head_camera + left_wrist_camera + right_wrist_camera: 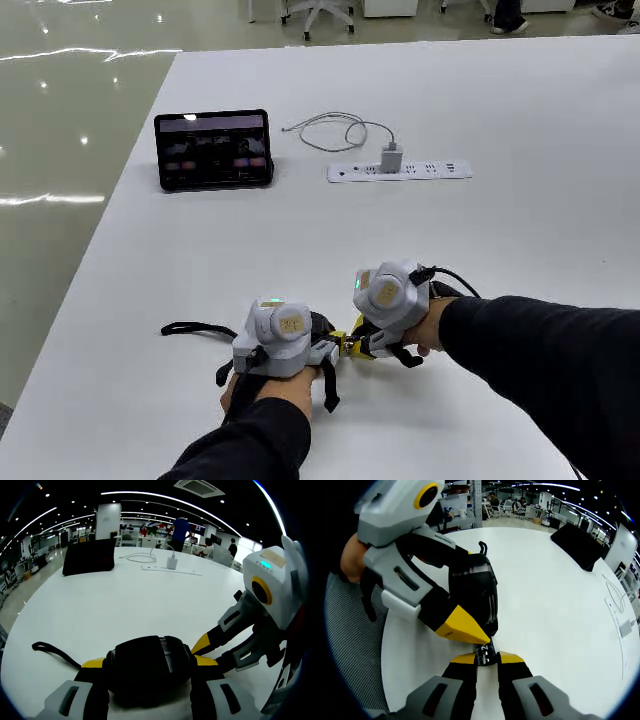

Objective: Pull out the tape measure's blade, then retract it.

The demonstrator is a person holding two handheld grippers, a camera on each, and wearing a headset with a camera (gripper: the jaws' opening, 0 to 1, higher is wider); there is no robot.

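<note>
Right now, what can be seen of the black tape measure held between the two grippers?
The black, rounded, rubbery-looking tape measure case lies on the white table, clamped between the yellow-tipped jaws of the left gripper. A black wrist strap trails from it across the tabletop. A short stretch of marked blade sticks out, pinched by the right gripper.

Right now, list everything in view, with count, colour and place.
table: one, white, under everything
tablet: one, black, far left
power strip: one, white, far centre
charger: one, white, plugged into power strip
cable: one, white, looped left of charger
tape measure: one, black, near edge
blade: one, dark, short stretch out
strap: one, black, left of tape measure
left claw: one, grey, yellow tips, shut on tape measure
right claw: one, grey, yellow tips, shut on blade
</note>
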